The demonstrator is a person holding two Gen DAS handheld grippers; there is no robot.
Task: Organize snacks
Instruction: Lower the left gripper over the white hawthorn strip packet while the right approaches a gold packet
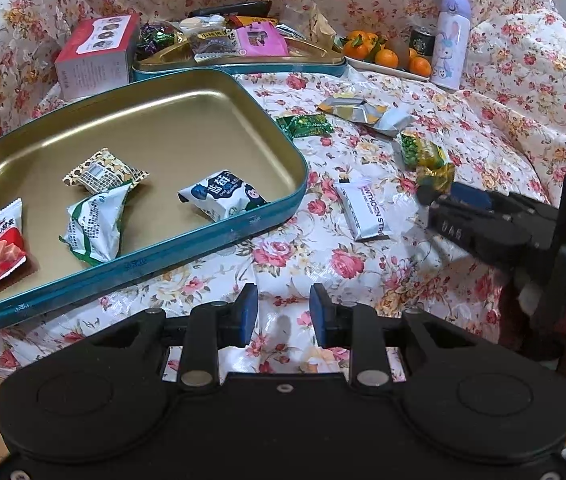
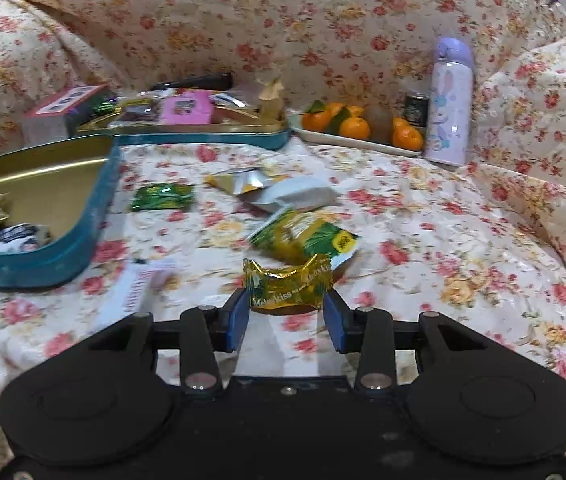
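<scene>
A teal tin with a gold inside point(image 1: 243, 236) lies on the floral cloth at the left and holds several snack packets; it also shows in the right wrist view point(image 2: 95, 216). My left gripper point(image 1: 283, 312) is open and empty in front of the tin. My right gripper point(image 2: 287, 312) has its blue pads on either side of a gold Melokiss candy point(image 2: 289, 284); the pads look to touch its twisted ends. In the left wrist view the right gripper point(image 1: 435, 196) sits at that candy point(image 1: 437, 174). A white strip packet point(image 1: 363, 210), a green-yellow packet point(image 2: 307, 236) and a green packet point(image 2: 163, 196) lie loose.
A second tin point(image 1: 243, 68) full of snacks and a red-white box point(image 1: 95, 52) stand at the back. A plate of tangerines point(image 2: 359, 128), a dark can point(image 2: 417, 108) and a lilac bottle point(image 2: 449, 104) stand at the back right. Silver and yellow wrappers point(image 2: 279, 190) lie mid-cloth.
</scene>
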